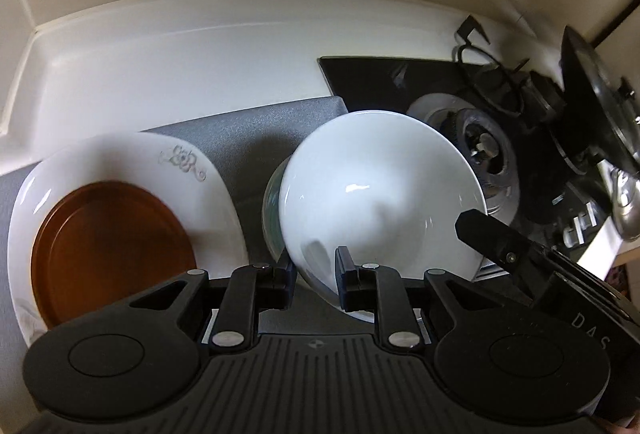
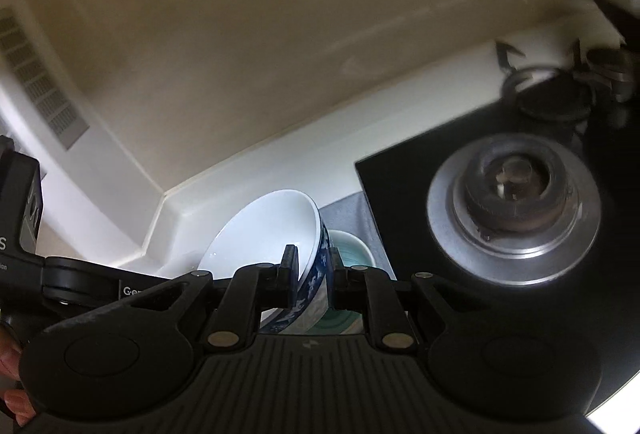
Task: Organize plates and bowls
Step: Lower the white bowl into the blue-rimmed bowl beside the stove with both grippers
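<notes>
A white bowl point(image 1: 380, 186) with a blue patterned outside point(image 2: 316, 286) is held tilted above a green-lined bowl point(image 2: 352, 246) on the grey mat point(image 1: 260, 130). My left gripper point(image 1: 314, 274) is shut on the white bowl's near rim. My right gripper point(image 2: 312, 266) is shut on its opposite rim, one finger inside and one outside; it shows in the left wrist view point(image 1: 492, 234). A brown plate point(image 1: 112, 250) lies on a white flowered plate point(image 1: 132, 162) at the left.
A black gas hob point(image 2: 520, 274) with a round burner point(image 2: 514, 190) lies to the right. A pan support point(image 1: 492, 82) and a glass lid point(image 1: 600, 94) stand further back. The white counter point(image 1: 180, 54) meets the cream wall behind.
</notes>
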A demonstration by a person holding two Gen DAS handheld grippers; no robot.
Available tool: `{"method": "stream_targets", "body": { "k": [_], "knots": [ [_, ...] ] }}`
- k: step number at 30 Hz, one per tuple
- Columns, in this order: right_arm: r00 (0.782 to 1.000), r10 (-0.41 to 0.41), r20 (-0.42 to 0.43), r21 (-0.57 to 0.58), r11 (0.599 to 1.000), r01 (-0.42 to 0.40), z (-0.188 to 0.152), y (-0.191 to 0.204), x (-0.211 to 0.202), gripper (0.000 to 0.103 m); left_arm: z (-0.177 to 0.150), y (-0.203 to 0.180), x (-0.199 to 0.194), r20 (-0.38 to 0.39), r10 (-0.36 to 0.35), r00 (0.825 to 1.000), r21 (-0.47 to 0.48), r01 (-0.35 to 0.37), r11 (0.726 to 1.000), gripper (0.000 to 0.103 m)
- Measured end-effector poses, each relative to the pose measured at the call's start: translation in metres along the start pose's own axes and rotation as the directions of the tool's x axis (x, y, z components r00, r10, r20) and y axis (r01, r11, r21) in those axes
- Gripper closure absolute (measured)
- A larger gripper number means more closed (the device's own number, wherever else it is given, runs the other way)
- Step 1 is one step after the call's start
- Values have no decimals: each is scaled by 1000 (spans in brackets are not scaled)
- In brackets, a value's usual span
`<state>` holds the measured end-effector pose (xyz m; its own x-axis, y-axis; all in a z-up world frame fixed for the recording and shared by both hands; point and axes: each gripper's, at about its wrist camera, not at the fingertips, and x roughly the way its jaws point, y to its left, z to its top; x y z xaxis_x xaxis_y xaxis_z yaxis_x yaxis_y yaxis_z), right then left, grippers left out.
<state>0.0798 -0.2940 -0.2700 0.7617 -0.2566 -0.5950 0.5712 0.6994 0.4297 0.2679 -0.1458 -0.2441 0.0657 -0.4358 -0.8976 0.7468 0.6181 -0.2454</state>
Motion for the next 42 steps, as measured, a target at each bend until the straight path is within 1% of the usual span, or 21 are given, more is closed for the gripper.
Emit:
{"method": "stream_targets", "body": {
  "k": [4,7,11,15,18,21,24,26,27,32,36,38,42],
  "knots": [
    [1000,2,-18,46,999,-1,-5,-14,17,88,9,-1,19,-45,21,999,-1,-21,1000,81],
    [999,15,-42,76,997,-11,-7,-26,28,88,13,-4,30,-59,43,997,7,-43,999,81],
    [998,19,-53,92,996,-14,-8,-35,35,88,15,-9,40,-67,59,996,27,-58,998,81],
    [998,20,-61,72,997,-15,-9,-33,40,88,15,-6,45,-79,69,995,24,-67,997,82],
    [998,18,-67,59,998,-14,-12,-32,44,87,17,-3,47,-69,66,995,21,-64,998,82],
    [998,3,-69,24,1000,-1,-15,-28,46,87,19,-2,48,-64,71,995,25,-69,997,82],
    [996,-31,-82,-63,998,26,-19,-18,50,88,20,-3,48,-56,85,995,29,-84,996,82],
    [996,-36,-87,-74,997,30,-20,-17,51,88,20,-4,48,-52,95,994,32,-94,995,82],
    [995,-31,-92,-62,998,25,-20,-19,51,88,20,-5,47,-53,98,994,29,-97,995,82],
    [994,24,-107,76,997,-16,-19,-36,50,89,18,-4,42,-57,98,994,6,-97,995,82],
    [994,28,-108,64,998,-21,-22,-35,50,90,18,1,38,-66,80,995,-35,-82,996,82],
    [994,34,-106,59,998,-28,-23,-35,50,90,19,5,38,-81,69,994,-77,-75,994,82],
    [994,24,-105,29,999,-22,-26,-32,49,91,21,7,35,-112,59,992,-122,-73,990,82]
  ]
}}
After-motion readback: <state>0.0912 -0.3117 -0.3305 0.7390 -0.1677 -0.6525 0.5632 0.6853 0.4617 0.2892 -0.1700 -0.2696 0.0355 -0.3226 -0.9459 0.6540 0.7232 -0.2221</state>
